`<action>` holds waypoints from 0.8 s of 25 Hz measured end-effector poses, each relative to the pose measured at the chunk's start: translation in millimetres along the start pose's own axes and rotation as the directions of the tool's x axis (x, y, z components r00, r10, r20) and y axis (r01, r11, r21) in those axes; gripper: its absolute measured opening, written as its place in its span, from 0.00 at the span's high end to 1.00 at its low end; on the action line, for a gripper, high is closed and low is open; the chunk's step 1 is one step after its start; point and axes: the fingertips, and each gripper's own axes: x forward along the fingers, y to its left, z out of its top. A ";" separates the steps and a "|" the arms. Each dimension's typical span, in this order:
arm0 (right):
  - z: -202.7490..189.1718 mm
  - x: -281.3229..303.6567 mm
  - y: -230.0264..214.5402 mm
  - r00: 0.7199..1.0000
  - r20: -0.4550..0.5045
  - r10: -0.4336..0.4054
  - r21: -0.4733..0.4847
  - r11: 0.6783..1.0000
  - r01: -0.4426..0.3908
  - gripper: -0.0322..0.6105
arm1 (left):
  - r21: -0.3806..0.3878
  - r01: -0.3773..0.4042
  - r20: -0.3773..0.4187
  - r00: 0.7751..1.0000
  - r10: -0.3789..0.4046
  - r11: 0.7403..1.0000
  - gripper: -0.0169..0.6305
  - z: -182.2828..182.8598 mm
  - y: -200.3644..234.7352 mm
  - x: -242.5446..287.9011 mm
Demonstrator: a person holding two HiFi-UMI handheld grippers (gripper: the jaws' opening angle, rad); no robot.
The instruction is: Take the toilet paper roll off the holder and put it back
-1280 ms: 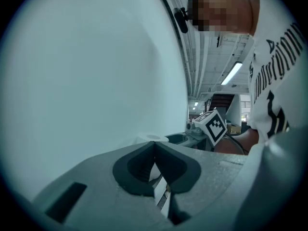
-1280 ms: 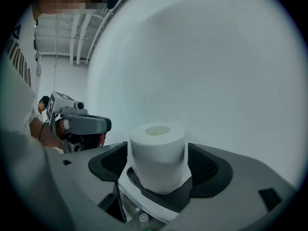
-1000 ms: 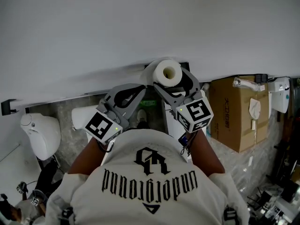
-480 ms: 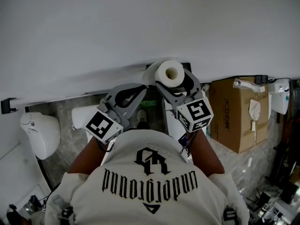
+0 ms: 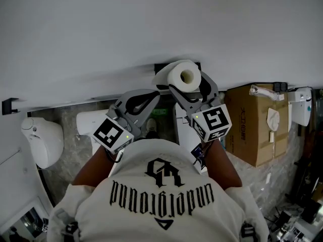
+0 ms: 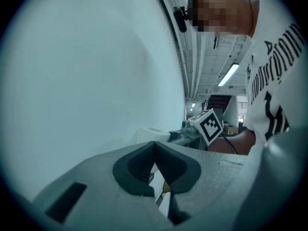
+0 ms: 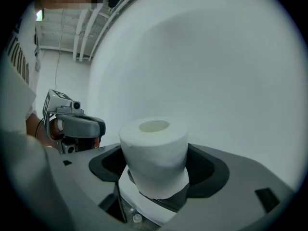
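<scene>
A white toilet paper roll (image 5: 184,77) stands upright against the white wall, its hollow core facing up. My right gripper (image 5: 187,87) is shut on the toilet paper roll (image 7: 154,158), with the dark pads (image 7: 204,170) on either side of its lower half. A black holder (image 5: 159,67) shows on the wall just behind the roll; whether the roll touches it is hidden. My left gripper (image 5: 150,97) hangs to the left of the roll, shut with nothing between its pads (image 6: 139,170). The left gripper view also catches the roll (image 6: 147,134) and the right gripper's marker cube (image 6: 209,125).
A cardboard box (image 5: 252,122) stands on the floor at the right, with a white wall unit (image 5: 302,102) beyond it. A white toilet fixture (image 5: 43,142) sits at the left. The wall (image 5: 151,24) is close ahead of both grippers.
The right gripper with the roll has shifted slightly right and toward the wall; more of the black holder shows behind the roll. The left gripper has barely moved.
</scene>
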 end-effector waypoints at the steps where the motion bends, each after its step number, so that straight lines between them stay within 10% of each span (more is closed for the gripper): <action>1: 2.0 -5.8 0.4 1.000 0.006 0.000 -0.005 1.000 0.000 0.42 | 0.004 0.002 0.004 1.000 -0.002 1.000 0.95 2.1 -6.0 1.1; 20: 2.4 -170.5 6.8 0.995 0.101 -0.002 -0.065 0.998 0.009 0.42 | 0.110 -0.014 0.079 0.997 0.005 0.994 0.95 17.7 -162.8 18.5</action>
